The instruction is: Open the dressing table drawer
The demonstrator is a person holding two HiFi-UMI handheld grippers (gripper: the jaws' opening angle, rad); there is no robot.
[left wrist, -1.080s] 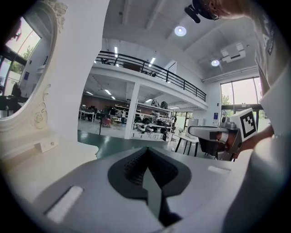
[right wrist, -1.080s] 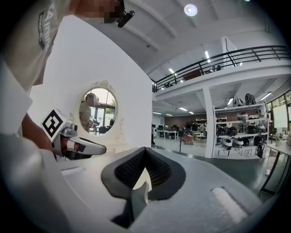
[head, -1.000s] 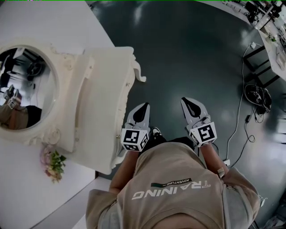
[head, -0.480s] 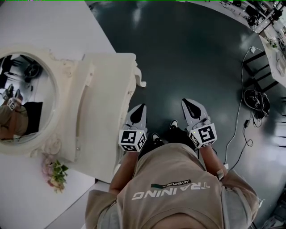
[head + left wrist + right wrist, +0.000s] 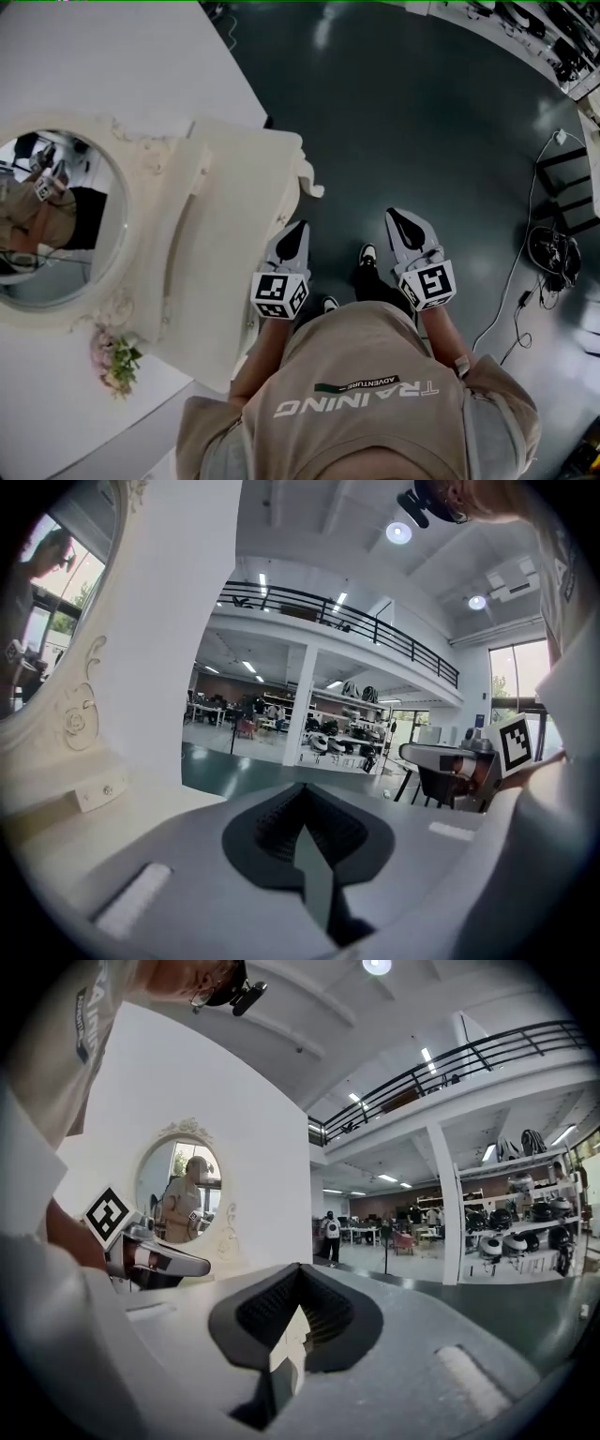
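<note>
**Head view: tongs shut at the dressing table, drawer front hidden**

We stand at the front edge of the dressing table, looking steeply down onto its worktop. The drawer must sit under that worktop on the side facing us, but no view shows its front or handle.

The left tongs are just off the dressing table's front edge, and the right tongs are farther out over the floor. Both have their jaws closed together on nothing.

We judge the drawer to be a stiff, fairly light wooden box that slides straight out. The hold belongs on its knob or pull, probably small, smooth and easy to slip from. A level, even pull toward us suits it, since a slim dressing table may shift if jerked.

Counted:
- one dressing table
- one round mirror at its back
- one bunch of flowers beside it
- two tongs

How many drawers there are, we cannot tell.
</note>
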